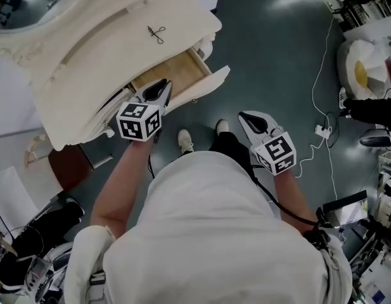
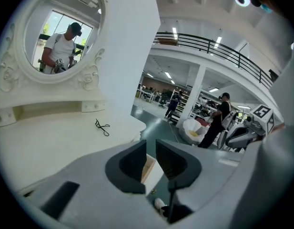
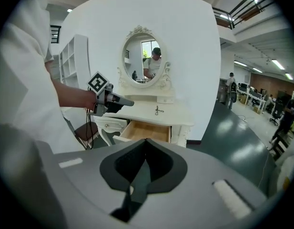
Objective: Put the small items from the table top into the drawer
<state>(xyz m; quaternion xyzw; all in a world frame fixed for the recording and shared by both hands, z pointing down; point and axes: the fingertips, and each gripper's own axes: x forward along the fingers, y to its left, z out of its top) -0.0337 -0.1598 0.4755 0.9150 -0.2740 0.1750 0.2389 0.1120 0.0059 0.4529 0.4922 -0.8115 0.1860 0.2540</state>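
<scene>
A small black scissor-like tool (image 1: 158,34) lies alone on the white dressing table (image 1: 106,49); it also shows as the tool (image 2: 103,127) and the tool (image 3: 158,110). Below the top, the wooden drawer (image 1: 173,73) is pulled out and looks bare inside, as the drawer (image 3: 147,131) shows. My left gripper (image 1: 162,85) hovers over the drawer's front left corner, short of the tool. Its jaws (image 2: 151,144) stand a narrow gap apart with nothing between them. My right gripper (image 1: 246,116) hangs over the floor, away from the table, with its jaws (image 3: 146,142) closed and empty.
An oval mirror (image 3: 146,56) stands at the back of the table. A brown stool (image 1: 71,163) sits left of the table. White cables and a power strip (image 1: 322,132) lie on the dark floor to the right. People stand far off in the hall (image 2: 218,120).
</scene>
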